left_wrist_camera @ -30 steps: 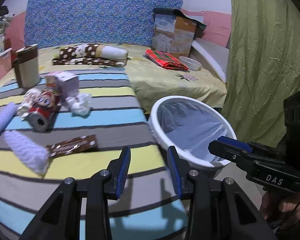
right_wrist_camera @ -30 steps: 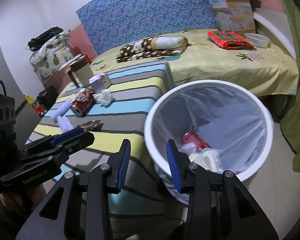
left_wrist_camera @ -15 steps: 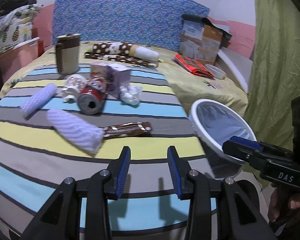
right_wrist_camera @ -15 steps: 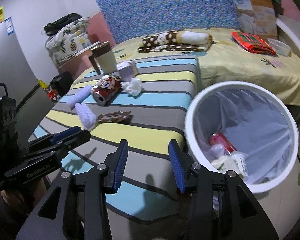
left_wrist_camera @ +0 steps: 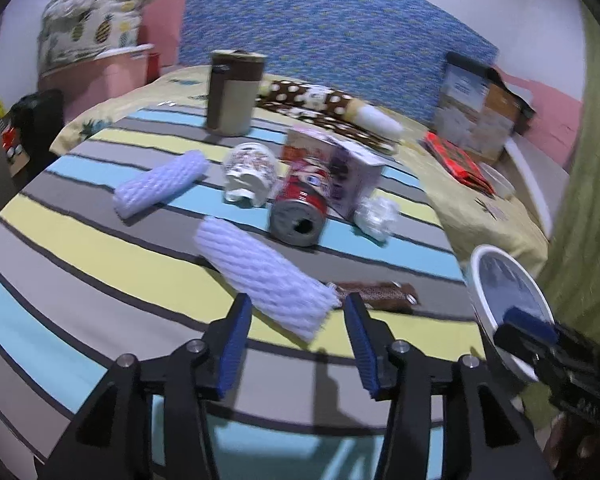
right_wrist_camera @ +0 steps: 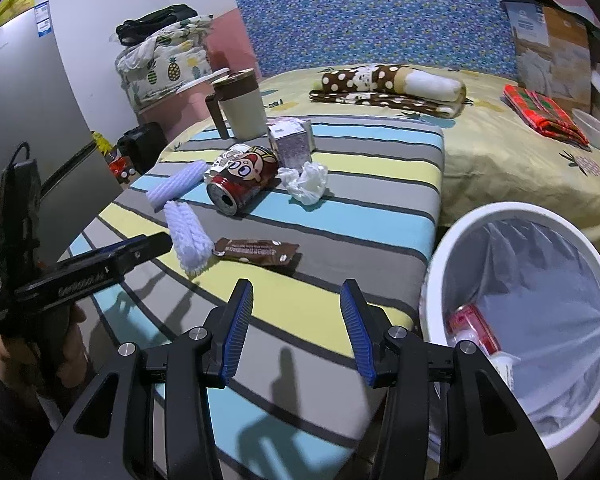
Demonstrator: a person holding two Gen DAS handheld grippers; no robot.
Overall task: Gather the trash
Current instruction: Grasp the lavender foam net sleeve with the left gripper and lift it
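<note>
Left gripper [left_wrist_camera: 296, 320]: released, jaws apart, near foam sleeve [left_wrist_camera: 266, 276] at 12 o'clock.
Right gripper [right_wrist_camera: 296, 312]: released, empty.
Trash bin [right_wrist_camera: 452, 236]: at 3 o'clock.

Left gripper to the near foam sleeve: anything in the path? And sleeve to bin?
Nothing visible blocks either. The left gripper is open with the near foam sleeve right ahead of its fingertips. The brown snack wrapper lies beside the sleeve's end, toward the bin, flat on the striped cover.
</note>
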